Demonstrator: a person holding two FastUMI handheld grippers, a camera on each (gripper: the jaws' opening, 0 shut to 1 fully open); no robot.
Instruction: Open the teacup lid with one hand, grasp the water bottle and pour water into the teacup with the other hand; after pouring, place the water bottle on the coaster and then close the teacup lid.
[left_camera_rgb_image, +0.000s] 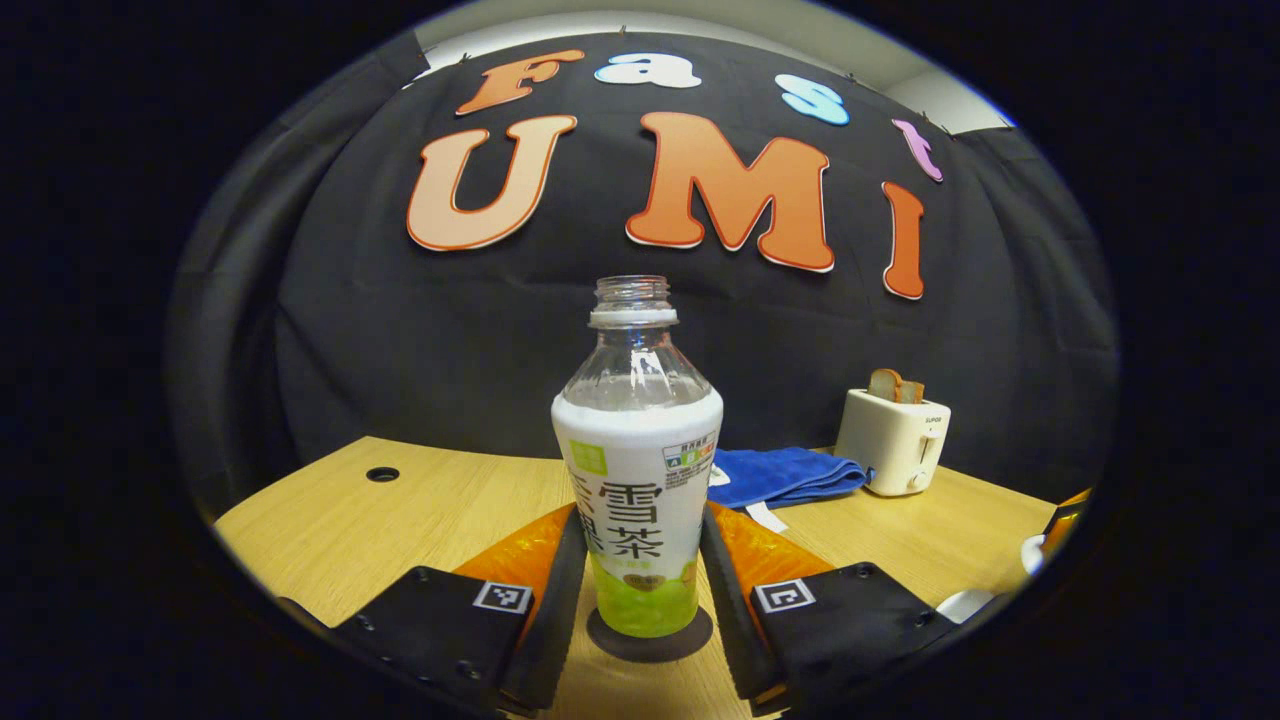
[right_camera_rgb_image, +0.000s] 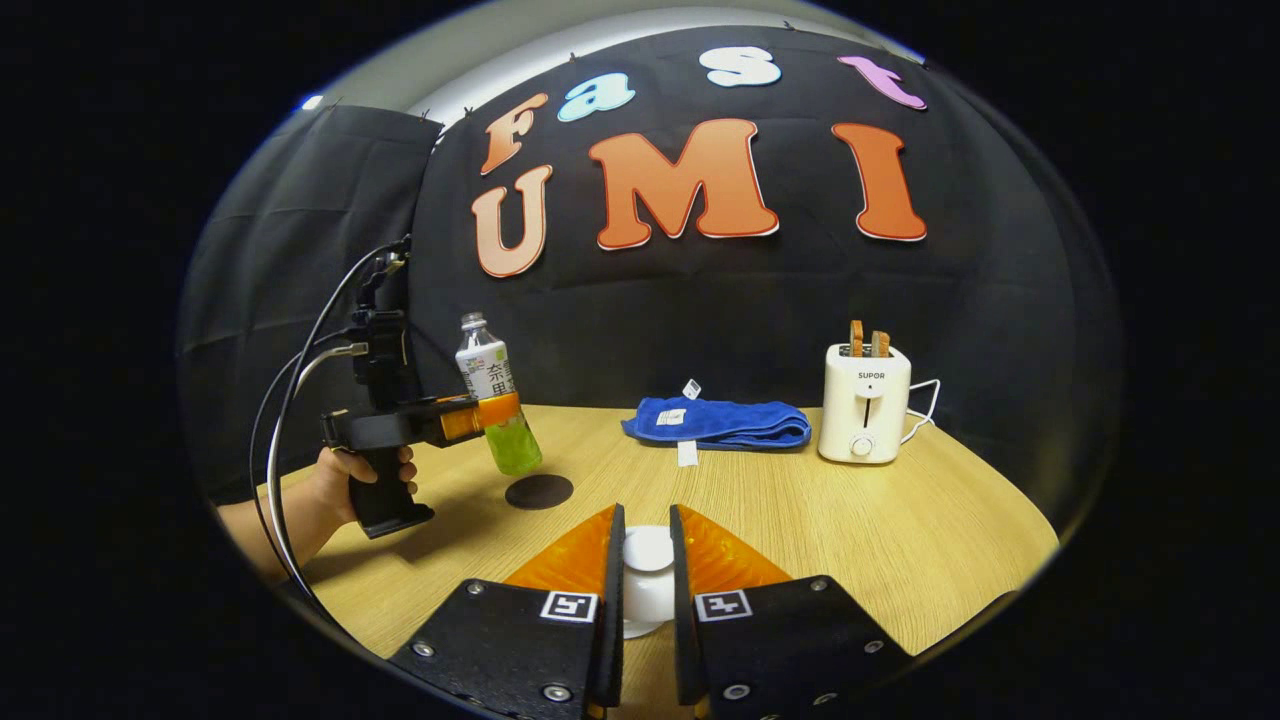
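Note:
An uncapped clear bottle with a white and green label stands between the fingers of my left gripper, which is shut on its lower half. Right under its base lies the dark round coaster. In the right gripper view the bottle leans slightly and hangs a little above the table, just behind and left of the coaster, held by the left gripper and a hand. My right gripper is shut on the white teacup lid, over the white teacup; lid-to-cup contact is unclear.
On the wooden table, a folded blue towel lies at the back, with a cream toaster holding toast to its right. Cables hang from the left gripper's handle. A round hole marks the table's far left.

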